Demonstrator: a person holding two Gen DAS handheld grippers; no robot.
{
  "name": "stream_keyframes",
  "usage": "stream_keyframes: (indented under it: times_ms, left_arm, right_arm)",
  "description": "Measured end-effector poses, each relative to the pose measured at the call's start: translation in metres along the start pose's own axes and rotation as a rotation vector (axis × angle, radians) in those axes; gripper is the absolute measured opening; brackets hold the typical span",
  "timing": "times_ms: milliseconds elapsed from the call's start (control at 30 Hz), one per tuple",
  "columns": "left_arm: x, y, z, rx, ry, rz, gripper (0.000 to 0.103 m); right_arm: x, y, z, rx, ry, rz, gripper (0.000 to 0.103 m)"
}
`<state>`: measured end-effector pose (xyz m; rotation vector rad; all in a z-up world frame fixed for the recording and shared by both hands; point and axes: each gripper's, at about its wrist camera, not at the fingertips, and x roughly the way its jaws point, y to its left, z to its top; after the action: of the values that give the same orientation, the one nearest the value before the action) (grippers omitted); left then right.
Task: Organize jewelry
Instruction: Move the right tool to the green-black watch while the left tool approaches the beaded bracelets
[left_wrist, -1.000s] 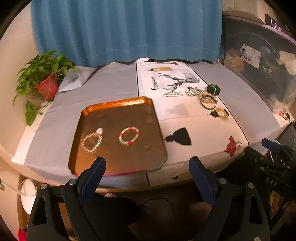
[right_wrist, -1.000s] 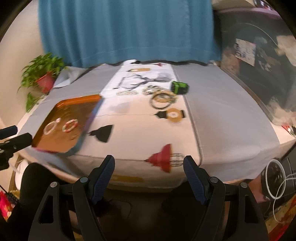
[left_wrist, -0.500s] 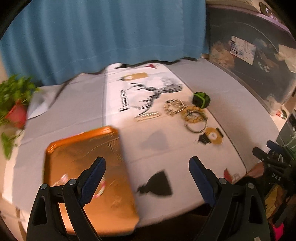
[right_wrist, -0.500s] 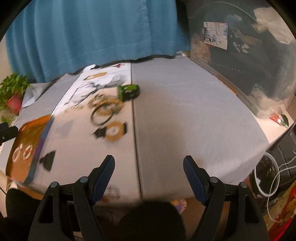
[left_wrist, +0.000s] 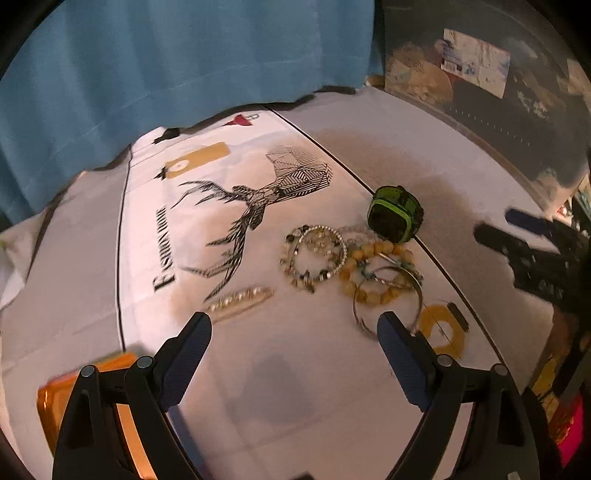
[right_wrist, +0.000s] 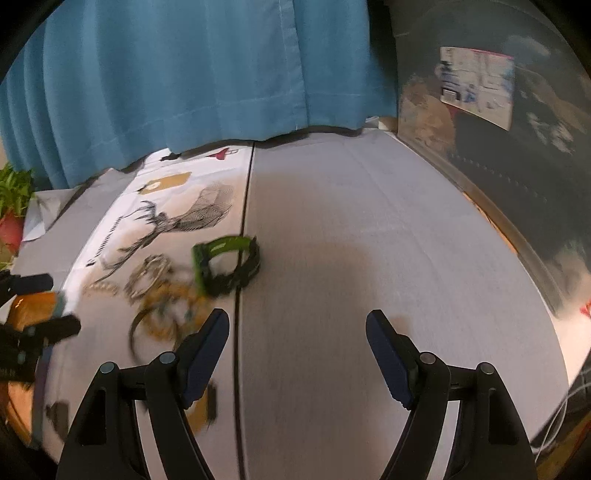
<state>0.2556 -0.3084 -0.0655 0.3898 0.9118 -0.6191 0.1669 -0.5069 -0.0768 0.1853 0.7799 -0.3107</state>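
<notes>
A pile of jewelry lies on the white printed cloth: a silver beaded bracelet (left_wrist: 314, 254), a yellow bead bracelet (left_wrist: 373, 273), a thin metal bangle (left_wrist: 388, 299), a pale bar clip (left_wrist: 240, 299) and a green and black watch (left_wrist: 395, 214). My left gripper (left_wrist: 293, 334) is open and empty, hovering just short of the pile. My right gripper (right_wrist: 297, 332) is open and empty over the grey cloth, to the right of the watch (right_wrist: 225, 269). The orange tray (left_wrist: 55, 391) shows at the lower left, partly hidden by my left gripper.
A blue curtain (left_wrist: 166, 55) hangs behind the table. A clear storage box (right_wrist: 498, 122) stands along the right side. A potted plant (right_wrist: 13, 206) sits at the far left. The right gripper's body (left_wrist: 535, 254) shows at the right of the left wrist view.
Both grippers have moved forward over the table. The left went from the orange tray toward the jewelry pile; the right swung right over the grey cloth. Both stayed open.
</notes>
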Motion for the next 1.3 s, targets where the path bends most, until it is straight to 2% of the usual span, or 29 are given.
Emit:
stream_keyframes:
  times_ms: [100,200,367,500,600,700,833,900,967,1000,1100,1167,1300]
  left_arm:
    - [0.011,0.0,0.008,0.019,0.004,-0.009,0.089]
    - [0.024,0.003,0.013,0.028,0.025,-0.003,0.089]
    - [0.037,0.011,0.014,0.028,0.053,0.007,0.089]
    - [0.043,0.014,0.014,0.027,0.066,-0.014,0.089]
    - [0.046,0.01,0.017,0.03,0.068,-0.05,0.089]
    - [0.046,0.001,0.023,0.047,0.069,-0.098,0.089]
    - [0.047,-0.017,0.033,0.121,0.05,-0.134,0.087]
    - [0.052,-0.022,0.038,0.147,0.062,-0.143,0.083]
    - [0.061,-0.027,0.042,0.165,0.087,-0.152,0.069]
    - [0.065,-0.027,0.044,0.165,0.1,-0.16,0.066]
    - [0.076,-0.025,0.048,0.138,0.135,-0.19,0.057]
    - [0.08,-0.024,0.049,0.123,0.149,-0.212,0.045]
    - [0.081,-0.017,0.049,0.093,0.164,-0.239,0.042]
  right_arm:
    - [0.022,0.002,0.016,-0.017,0.012,0.009,0.077]
    - [0.035,0.008,0.026,-0.03,0.035,0.07,0.077]
    - [0.042,0.027,0.022,-0.091,0.045,0.125,0.077]
    - [0.052,0.041,0.027,-0.127,0.046,0.133,0.078]
    - [0.071,0.053,0.032,-0.143,0.083,0.15,0.082]
    - [0.092,0.056,0.032,-0.166,0.117,0.078,0.083]
    - [0.096,0.027,0.033,-0.078,0.097,0.012,0.083]
    - [0.099,0.013,0.034,-0.055,0.101,0.011,0.083]
    - [0.103,0.005,0.035,-0.061,0.116,0.009,0.084]
    - [0.104,0.003,0.036,-0.073,0.12,0.004,0.084]
    - [0.107,0.001,0.038,-0.095,0.115,0.012,0.085]
    - [0.108,-0.001,0.039,-0.094,0.112,0.014,0.085]
    - [0.11,-0.001,0.04,-0.087,0.11,0.021,0.085]
